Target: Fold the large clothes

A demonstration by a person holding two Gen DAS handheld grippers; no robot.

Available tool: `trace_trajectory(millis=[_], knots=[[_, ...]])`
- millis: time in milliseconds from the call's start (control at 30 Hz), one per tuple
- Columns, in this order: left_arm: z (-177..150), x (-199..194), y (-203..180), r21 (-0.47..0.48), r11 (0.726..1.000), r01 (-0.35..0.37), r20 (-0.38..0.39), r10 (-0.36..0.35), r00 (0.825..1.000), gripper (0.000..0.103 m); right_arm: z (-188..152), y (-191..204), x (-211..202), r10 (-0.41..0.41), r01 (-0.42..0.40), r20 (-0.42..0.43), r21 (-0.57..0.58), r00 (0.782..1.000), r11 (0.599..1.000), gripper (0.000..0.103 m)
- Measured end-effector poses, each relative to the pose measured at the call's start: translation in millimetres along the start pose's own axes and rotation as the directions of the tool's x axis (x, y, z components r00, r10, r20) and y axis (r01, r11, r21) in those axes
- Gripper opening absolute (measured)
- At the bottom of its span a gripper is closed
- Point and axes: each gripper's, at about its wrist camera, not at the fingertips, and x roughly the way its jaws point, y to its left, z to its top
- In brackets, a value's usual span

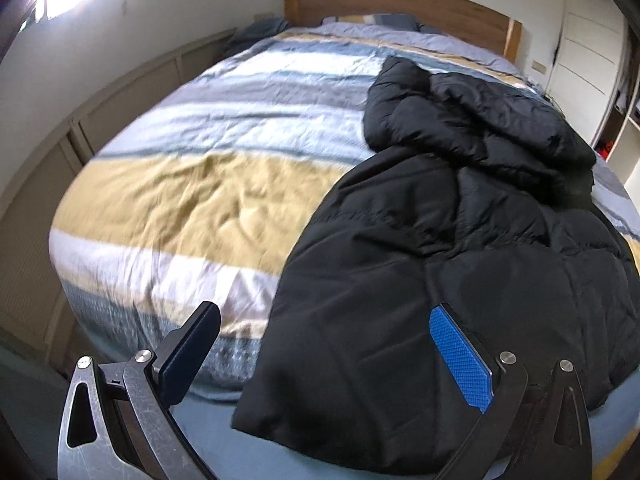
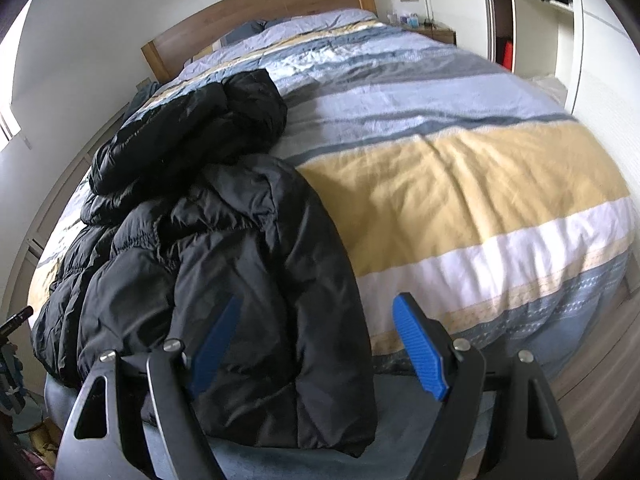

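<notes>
A large black puffer jacket [image 1: 440, 240] lies crumpled on the bed, its hem hanging over the foot edge and its hood bunched toward the headboard. In the right wrist view the black puffer jacket [image 2: 224, 240] fills the left half. My left gripper [image 1: 332, 352] is open above the jacket's lower left corner, nothing between its fingers. Over the jacket's lower right corner my right gripper [image 2: 320, 344] is open too, its left pad [image 2: 216, 344] over the fabric and its right pad [image 2: 420, 348] over the duvet.
The bed carries a striped duvet [image 1: 200, 168] in yellow, white, blue and grey, with pillows by a wooden headboard [image 1: 380, 0]. A wall with panels runs along one side. An open wardrobe [image 2: 532, 8] and a nightstand [image 2: 436, 32] stand on the other side.
</notes>
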Motion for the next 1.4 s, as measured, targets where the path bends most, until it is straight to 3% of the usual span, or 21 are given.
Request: trace_trajectory(millis=[267, 367, 567, 733, 800, 933, 1100, 1233, 1400], knots=[[-14, 36, 41, -0.143, 0.981, 0.128, -0.102, -0.143, 0.984, 0.102, -7, -8, 25, 0.074, -0.071, -0.066, 0.044, 0.995, 0.997, 0.078], [-20, 51, 54, -0.231, 0.954, 0.189, -0.125, -0.222, 0.967, 0.102, -8, -9, 34, 0.090, -0.086, -0.088, 0.053, 0.992, 0.995, 0.078], [-32, 74, 68, -0.380, 0.864, 0.329, -0.145, -0.407, 0.902, 0.102, -10, -25, 50, 0.148, -0.129, -0.134, 0.137, 0.980, 0.982, 0.079], [-39, 80, 68, -0.449, 0.797, 0.404, -0.138, -0.508, 0.850, 0.102, -13, -40, 59, 0.225, -0.187, -0.159, 0.222, 0.961, 0.957, 0.079], [-40, 80, 67, -0.471, 0.769, 0.433, -0.139, -0.550, 0.824, 0.102, -15, -42, 63, 0.261, -0.216, -0.170, 0.242, 0.950, 0.946, 0.079], [-40, 82, 60, -0.498, 0.723, 0.479, -0.146, -0.614, 0.776, 0.102, -22, -37, 74, 0.372, -0.310, -0.201, 0.285, 0.906, 0.907, 0.079], [-43, 85, 55, -0.525, 0.691, 0.497, -0.147, -0.649, 0.746, 0.102, -31, -28, 77, 0.456, -0.386, -0.217, 0.298, 0.863, 0.873, 0.079], [-53, 83, 54, -0.552, 0.654, 0.517, -0.142, -0.685, 0.715, 0.102, -39, -30, 73, 0.472, -0.399, -0.233, 0.299, 0.850, 0.867, 0.079], [-55, 79, 53, -0.563, 0.632, 0.533, -0.115, -0.699, 0.706, 0.102, -44, -31, 67, 0.479, -0.408, -0.217, 0.301, 0.851, 0.862, 0.079]])
